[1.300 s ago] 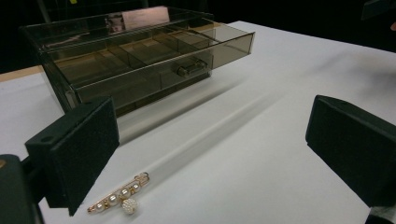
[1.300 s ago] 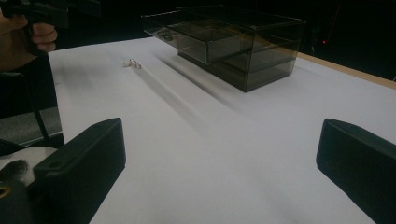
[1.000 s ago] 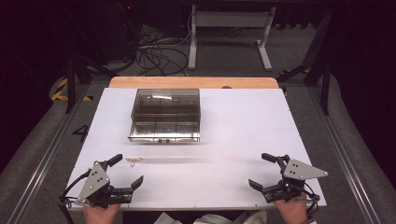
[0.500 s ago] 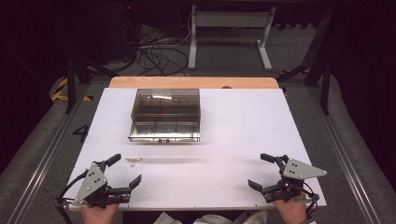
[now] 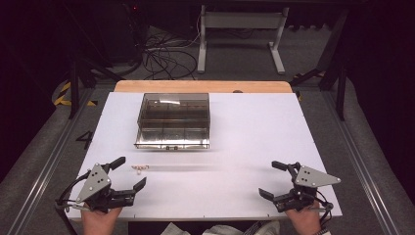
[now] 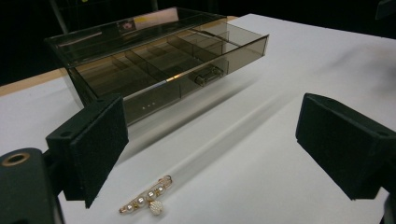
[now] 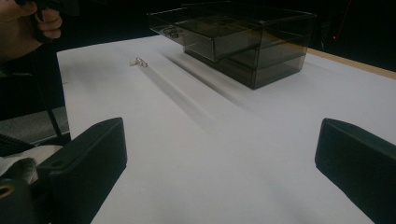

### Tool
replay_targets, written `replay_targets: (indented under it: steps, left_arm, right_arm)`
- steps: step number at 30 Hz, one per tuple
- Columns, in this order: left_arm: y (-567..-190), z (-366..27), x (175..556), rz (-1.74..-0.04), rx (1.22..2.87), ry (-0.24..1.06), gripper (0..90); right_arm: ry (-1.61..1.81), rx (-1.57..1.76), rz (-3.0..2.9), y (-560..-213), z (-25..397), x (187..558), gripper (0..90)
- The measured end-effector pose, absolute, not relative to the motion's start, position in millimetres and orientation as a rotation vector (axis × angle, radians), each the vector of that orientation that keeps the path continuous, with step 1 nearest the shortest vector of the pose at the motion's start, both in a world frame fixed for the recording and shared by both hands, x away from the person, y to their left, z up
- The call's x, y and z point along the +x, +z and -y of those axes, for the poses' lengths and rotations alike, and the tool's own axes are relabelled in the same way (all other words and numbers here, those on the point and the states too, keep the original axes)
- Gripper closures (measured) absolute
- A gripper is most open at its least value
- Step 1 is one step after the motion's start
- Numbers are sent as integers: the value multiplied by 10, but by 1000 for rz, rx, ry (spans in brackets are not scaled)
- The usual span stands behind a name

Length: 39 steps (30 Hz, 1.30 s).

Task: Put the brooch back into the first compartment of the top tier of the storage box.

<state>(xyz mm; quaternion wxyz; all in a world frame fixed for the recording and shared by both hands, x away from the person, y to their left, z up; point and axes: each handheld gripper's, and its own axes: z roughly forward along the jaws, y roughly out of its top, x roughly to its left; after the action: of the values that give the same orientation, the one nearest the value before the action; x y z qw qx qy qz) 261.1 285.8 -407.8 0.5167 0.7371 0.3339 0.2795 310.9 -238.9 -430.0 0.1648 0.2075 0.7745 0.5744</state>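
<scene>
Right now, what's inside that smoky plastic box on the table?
The box is split by dividers into compartments, and those visible through its tinted lid in the left gripper view look empty. The rear ones are too dark to tell. The pearl brooch lies outside, on the table.

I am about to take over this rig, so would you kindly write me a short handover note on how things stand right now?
Left hand-held gripper: open, holding nothing, near the table's front left corner.
Right hand-held gripper: open, holding nothing, near the front right corner.
Brooch: gold with pearls, lying on the table just ahead of the left hand-held gripper, untouched.
Box: smoky clear plastic with compartments, toward the table's far side, its drawer seemingly pulled out a little.
Done: nothing yet that I can see.
Left: probably pick up the brooch with the left hand-held gripper and put it in the box.
</scene>
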Motion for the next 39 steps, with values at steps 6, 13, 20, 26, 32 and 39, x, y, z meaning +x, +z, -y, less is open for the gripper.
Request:
replay_targets:
  steps: [6,13,20,26,32,39]
  left_arm:
    - [-4005,-2889,2673,-796,1763,653,101]
    - [-3937,-2915,2753,-803,1765,641,101]
    - [-3918,-2945,2842,-827,1771,618,101]
    - [-3898,-2953,2903,-826,1790,640,98]
    - [-3908,-3008,2993,-825,1800,608,111]
    - [-3922,-3081,3099,-849,1808,539,118]
  right_arm:
    - [1635,595,-2215,-4307,2375,3116,31]
    - [1633,596,-2218,-4313,2370,3125,31]
    - [1630,598,-2218,-4314,2373,3127,32]
    - [1628,600,-2220,-4316,2374,3129,33]
    - [1625,597,-2221,-4317,2374,3128,34]
    - [1625,596,-2226,-4319,2371,3127,35]
